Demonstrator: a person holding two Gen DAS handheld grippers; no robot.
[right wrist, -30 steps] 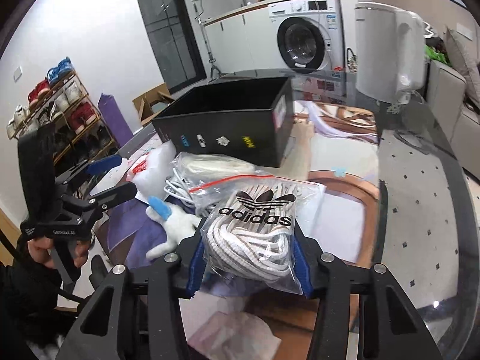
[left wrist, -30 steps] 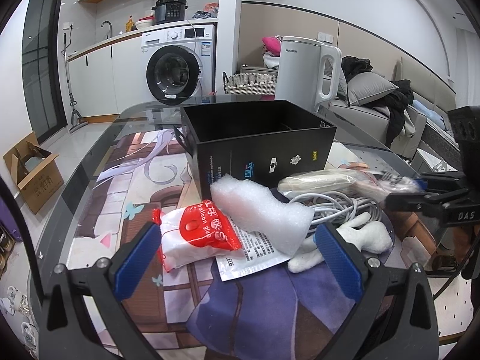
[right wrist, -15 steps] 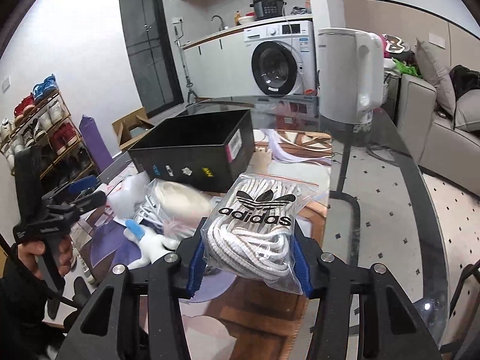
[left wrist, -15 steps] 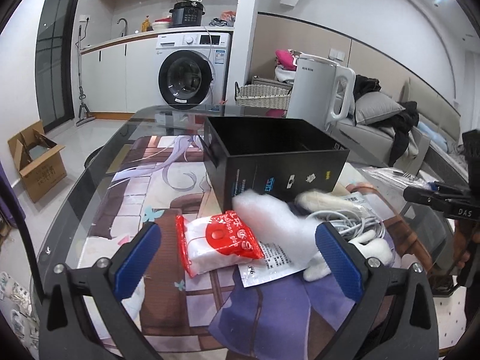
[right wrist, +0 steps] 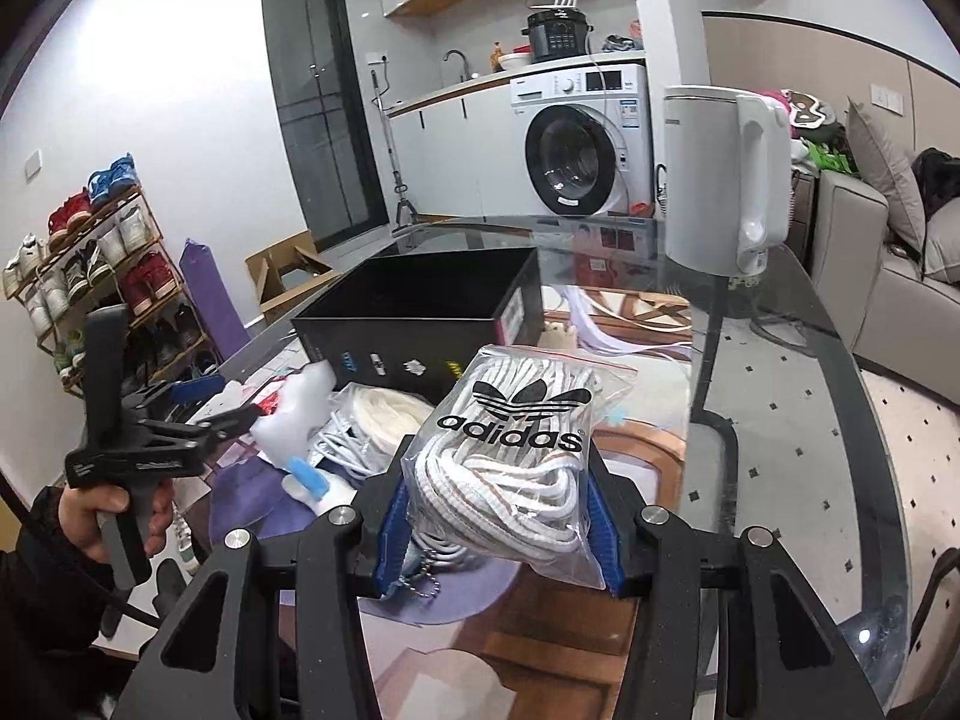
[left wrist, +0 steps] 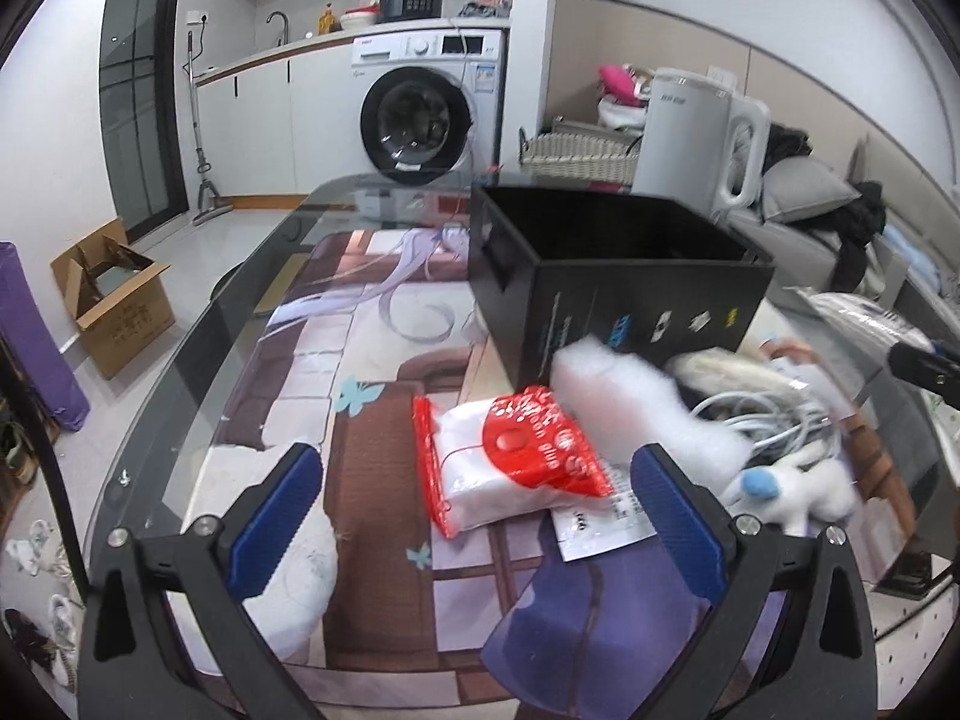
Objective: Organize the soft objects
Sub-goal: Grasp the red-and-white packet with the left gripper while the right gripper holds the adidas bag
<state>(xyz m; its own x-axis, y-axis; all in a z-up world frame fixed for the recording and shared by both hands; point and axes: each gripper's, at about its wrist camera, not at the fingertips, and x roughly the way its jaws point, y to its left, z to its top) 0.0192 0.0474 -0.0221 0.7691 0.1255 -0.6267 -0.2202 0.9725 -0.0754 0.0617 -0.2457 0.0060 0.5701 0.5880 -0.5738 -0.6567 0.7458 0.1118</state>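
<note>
My right gripper (right wrist: 498, 516) is shut on a clear Adidas bag of white laces (right wrist: 516, 456), held up in front of the open black box (right wrist: 420, 306). My left gripper (left wrist: 474, 516) is open and empty, just in front of a red-and-white packet (left wrist: 510, 462). Beside the packet lie a white foam piece (left wrist: 630, 408), a coil of white cable (left wrist: 762, 420), a bagged cream bundle (left wrist: 732, 369) and a white plush toy (left wrist: 798, 492). The black box (left wrist: 612, 282) stands behind them. The left gripper (right wrist: 210, 408) also shows in the right wrist view.
A glass table (left wrist: 198, 348) carries a picture mat (left wrist: 372, 372) and a purple cloth (left wrist: 600, 618). A white kettle (right wrist: 720, 174) stands at the table's far right. A washing machine (left wrist: 426, 108), a cardboard box (left wrist: 108, 294) and a shoe rack (right wrist: 90, 264) stand beyond.
My right gripper has risen with the lace bag, further from the pile. My left gripper has moved left and back, so the red packet now lies between its fingers.
</note>
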